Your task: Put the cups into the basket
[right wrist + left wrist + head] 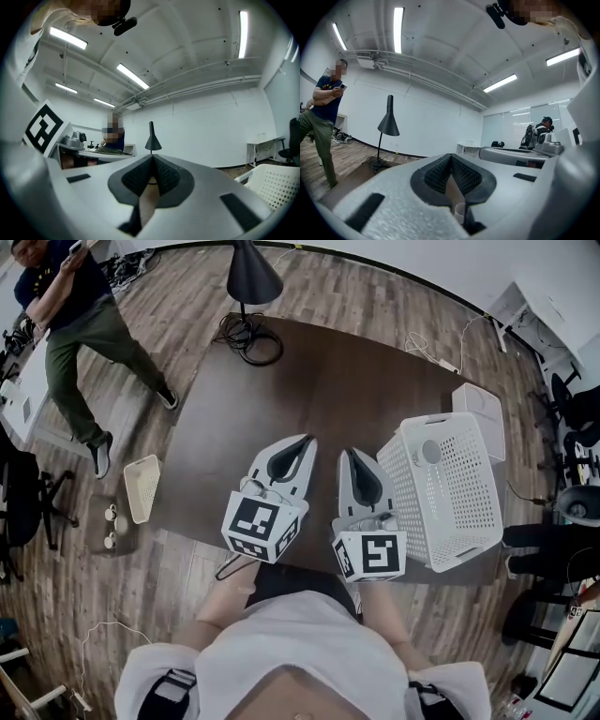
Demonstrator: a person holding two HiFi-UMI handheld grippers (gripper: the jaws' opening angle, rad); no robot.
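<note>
Pointing across the bench (319, 381), the left claw (305, 440) and right claw (346, 455) are both shut, empty, beside the white basket (469, 521).

Ahead of you, a black floor lamp (251, 276) rises at the far edge of the dark brown surface (319, 399), with a coil of black cable (251, 341) at its foot. To your left, a person (80, 324) stands on the wooden floor (169, 277), with a small cream bin (142, 487) lying nearer you.
</note>
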